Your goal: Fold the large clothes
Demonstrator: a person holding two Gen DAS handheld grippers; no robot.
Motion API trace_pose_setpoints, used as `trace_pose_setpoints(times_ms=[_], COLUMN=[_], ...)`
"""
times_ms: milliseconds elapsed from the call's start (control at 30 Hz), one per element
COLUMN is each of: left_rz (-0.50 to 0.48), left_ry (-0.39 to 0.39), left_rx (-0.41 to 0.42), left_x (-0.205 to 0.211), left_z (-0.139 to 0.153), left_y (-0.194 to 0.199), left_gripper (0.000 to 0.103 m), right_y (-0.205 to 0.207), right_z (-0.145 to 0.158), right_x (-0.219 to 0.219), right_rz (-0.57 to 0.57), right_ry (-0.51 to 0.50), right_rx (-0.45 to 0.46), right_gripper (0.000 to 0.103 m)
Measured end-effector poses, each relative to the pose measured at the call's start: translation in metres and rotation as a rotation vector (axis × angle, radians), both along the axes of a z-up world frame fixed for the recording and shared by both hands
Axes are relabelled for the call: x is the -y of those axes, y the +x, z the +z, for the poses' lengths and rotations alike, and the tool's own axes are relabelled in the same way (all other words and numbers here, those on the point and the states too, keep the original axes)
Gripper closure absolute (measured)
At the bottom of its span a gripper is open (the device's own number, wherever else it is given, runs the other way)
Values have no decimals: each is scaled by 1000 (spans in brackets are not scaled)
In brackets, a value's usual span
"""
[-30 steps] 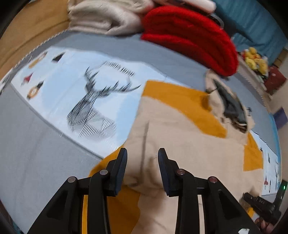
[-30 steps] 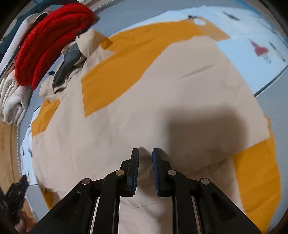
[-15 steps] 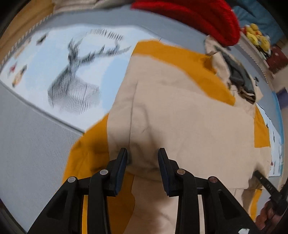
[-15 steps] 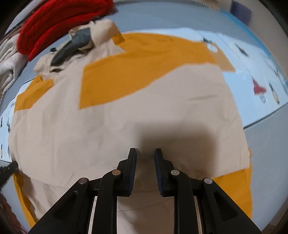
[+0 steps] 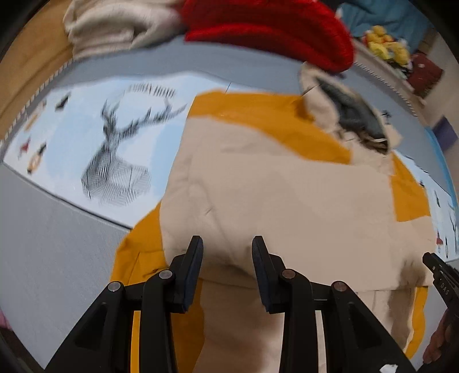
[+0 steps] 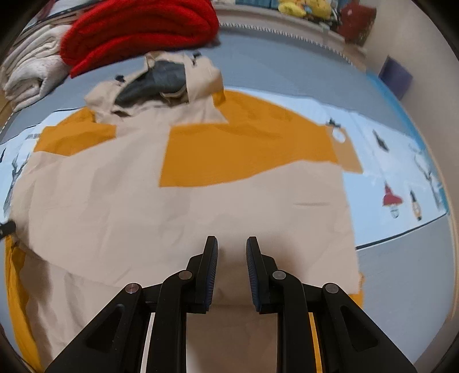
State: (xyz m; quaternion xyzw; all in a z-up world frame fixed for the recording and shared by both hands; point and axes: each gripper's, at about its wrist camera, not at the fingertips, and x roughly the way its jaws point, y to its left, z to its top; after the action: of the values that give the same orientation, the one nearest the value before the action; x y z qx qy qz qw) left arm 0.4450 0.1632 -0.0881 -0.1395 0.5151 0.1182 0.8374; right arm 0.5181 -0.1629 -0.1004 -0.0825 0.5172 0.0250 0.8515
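Item: hooded jacket [image 5: 287, 200], large, in two colours, beige body with mustard-yellow panels.
Location: spread flat on a floor mat [image 5: 71, 137], hood end toward the far garment piles, hem end nearest the cameras.
Body: beige cloth lightly creased; a beige layer is folded over the lower part, its edge running crosswise just ahead of both tools.
Panels: a broad yellow band across the upper part below the hood; yellow strips show at both outer edges and under the fold near the hem.
Hood [image 6: 160, 83]: beige outside, dark grey lining exposed, lying crumpled and open at the top of the jacket.
Mat: light blue centre printed with a striped deer head and small figures, grey border around it.
Left gripper [image 5: 226, 255]: jaws partly spread, a raised hump of beige cloth between them; whether the pads press it cannot be told.
Right gripper [image 6: 231, 255]: jaws have just been opening, now a narrow gap with beige cloth between; pad contact cannot be told.
Nearby, far side: red knitted garment [image 6: 137, 28], folded, touching the hood; cream folded garment [image 5: 114, 25] beside it.
Background: yellow soft toys [image 6: 301, 7] along the far edge.
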Motion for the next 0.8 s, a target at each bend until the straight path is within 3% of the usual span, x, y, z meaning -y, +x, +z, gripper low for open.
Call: trace_pose_setpoints(times_ms=[133,400,533,800], left_rz=[-43,-65,-112,-175], left_ry=[19,-5,23,104], left_rx=[90,191,256,360], left_x=[17,48,69,87], left_z=[21,42,51,63], left_y=[-13,-35,-44,-41], left_gripper=[70,67,58,58], right_y=[-22,-68,-84,-87], right_z=[19,43,47,59], right_x=[2,14,21,28], right_rz=[18,-1,2,12], right_ry=[-8,29,38,82], right_rx=[46,86,95,117], right_gripper=[81,81,81,81])
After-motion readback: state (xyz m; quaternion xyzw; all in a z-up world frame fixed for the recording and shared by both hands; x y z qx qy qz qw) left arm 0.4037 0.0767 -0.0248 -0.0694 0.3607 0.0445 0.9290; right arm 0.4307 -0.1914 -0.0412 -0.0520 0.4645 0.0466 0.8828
